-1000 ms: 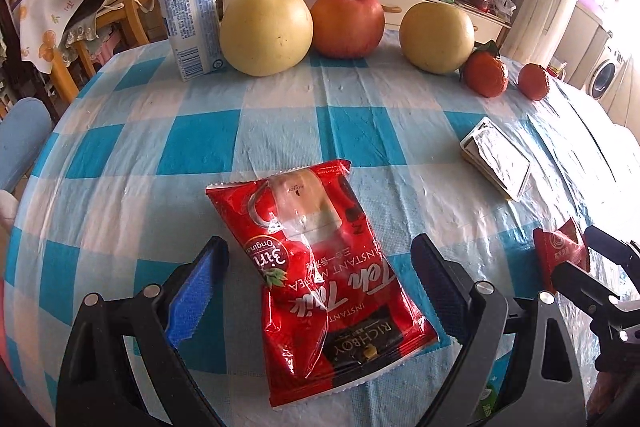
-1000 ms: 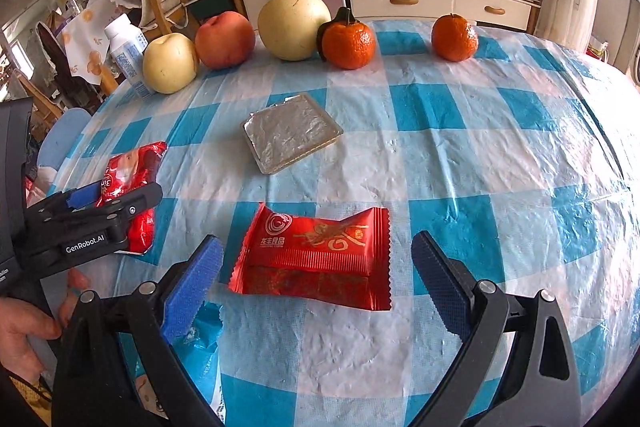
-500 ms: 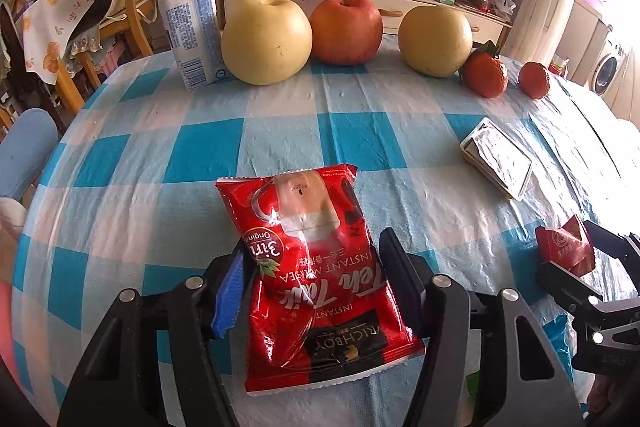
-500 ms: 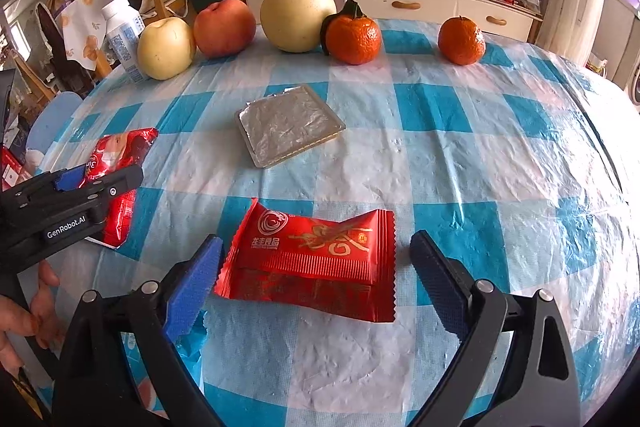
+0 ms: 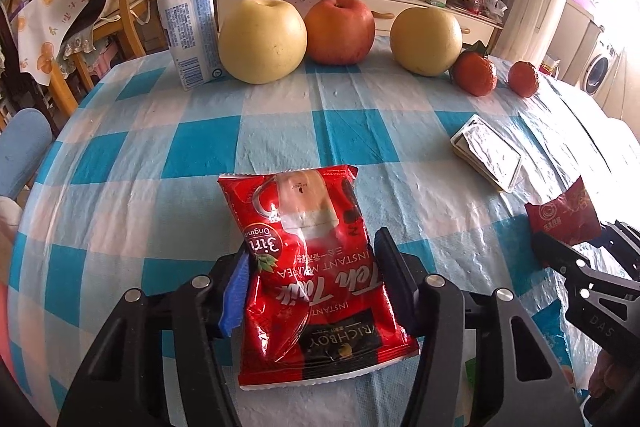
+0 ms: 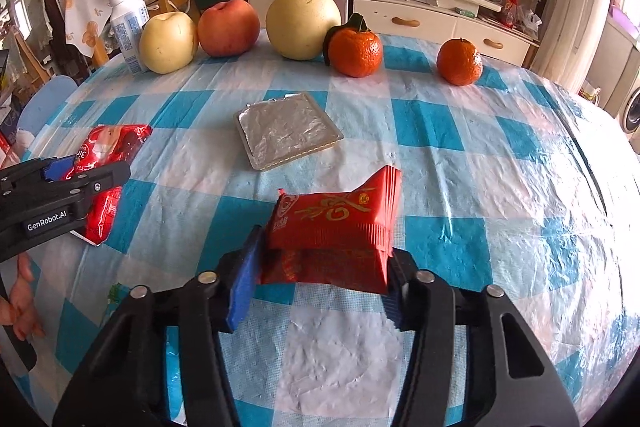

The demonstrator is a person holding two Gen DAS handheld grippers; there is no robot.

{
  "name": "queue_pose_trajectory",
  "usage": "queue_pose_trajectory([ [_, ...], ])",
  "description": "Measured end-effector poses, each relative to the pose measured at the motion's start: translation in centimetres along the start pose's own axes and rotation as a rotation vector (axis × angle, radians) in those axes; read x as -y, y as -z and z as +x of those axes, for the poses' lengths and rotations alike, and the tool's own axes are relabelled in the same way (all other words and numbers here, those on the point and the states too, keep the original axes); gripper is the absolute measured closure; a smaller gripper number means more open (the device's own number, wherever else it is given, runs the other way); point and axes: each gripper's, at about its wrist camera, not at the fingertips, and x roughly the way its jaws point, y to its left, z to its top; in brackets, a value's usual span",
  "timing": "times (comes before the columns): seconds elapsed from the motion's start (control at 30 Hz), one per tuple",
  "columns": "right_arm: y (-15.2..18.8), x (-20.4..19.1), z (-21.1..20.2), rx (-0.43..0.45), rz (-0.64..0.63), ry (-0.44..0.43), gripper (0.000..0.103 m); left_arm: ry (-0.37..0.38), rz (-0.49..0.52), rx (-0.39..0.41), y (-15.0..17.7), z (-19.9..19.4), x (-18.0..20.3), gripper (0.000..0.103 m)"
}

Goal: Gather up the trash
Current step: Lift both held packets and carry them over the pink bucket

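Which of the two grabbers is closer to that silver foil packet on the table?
Right. The right gripper sits just below the foil packet, jaws squeezing a red wrapper; the left gripper is farther aside.

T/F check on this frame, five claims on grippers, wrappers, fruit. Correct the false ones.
1. The left gripper is shut on the red tea sachet. True.
2. The right gripper hangs open above a bare cloth. False: its jaws have just been closing and now squeeze the red snack wrapper, which has buckled upward.
3. The foil tray lies flat on the checked tablecloth, apart from both grippers. True.
4. Only one tangerine is on the table. False: there are two, one with a leaf and one without.
5. The white bottle lies on its side. False: it stands upright beside the yellow pear.
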Motion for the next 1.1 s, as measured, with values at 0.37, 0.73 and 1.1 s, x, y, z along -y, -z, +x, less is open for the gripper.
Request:
queue_pose_trajectory([
  [0.37, 0.0, 0.3, -0.1, 0.016, 0.003, -0.003, 0.083, 0.036, -0.001, -0.014, 1.0, -1.1, -0.6, 0.045],
  [0.73, 0.3, 0.0, -1.3, 0.048, 0.009, -0.056, 0.086, 0.055, -0.004, 0.0, 2.1, -3.1, -2.1, 0.045],
  [1.1, 0.6, -1.5, -3.9, 0.089, 0.002, -0.09, 0.086, 0.069, -0.044, 0.038, 2.4, -5.8, -5.3, 0.045],
])
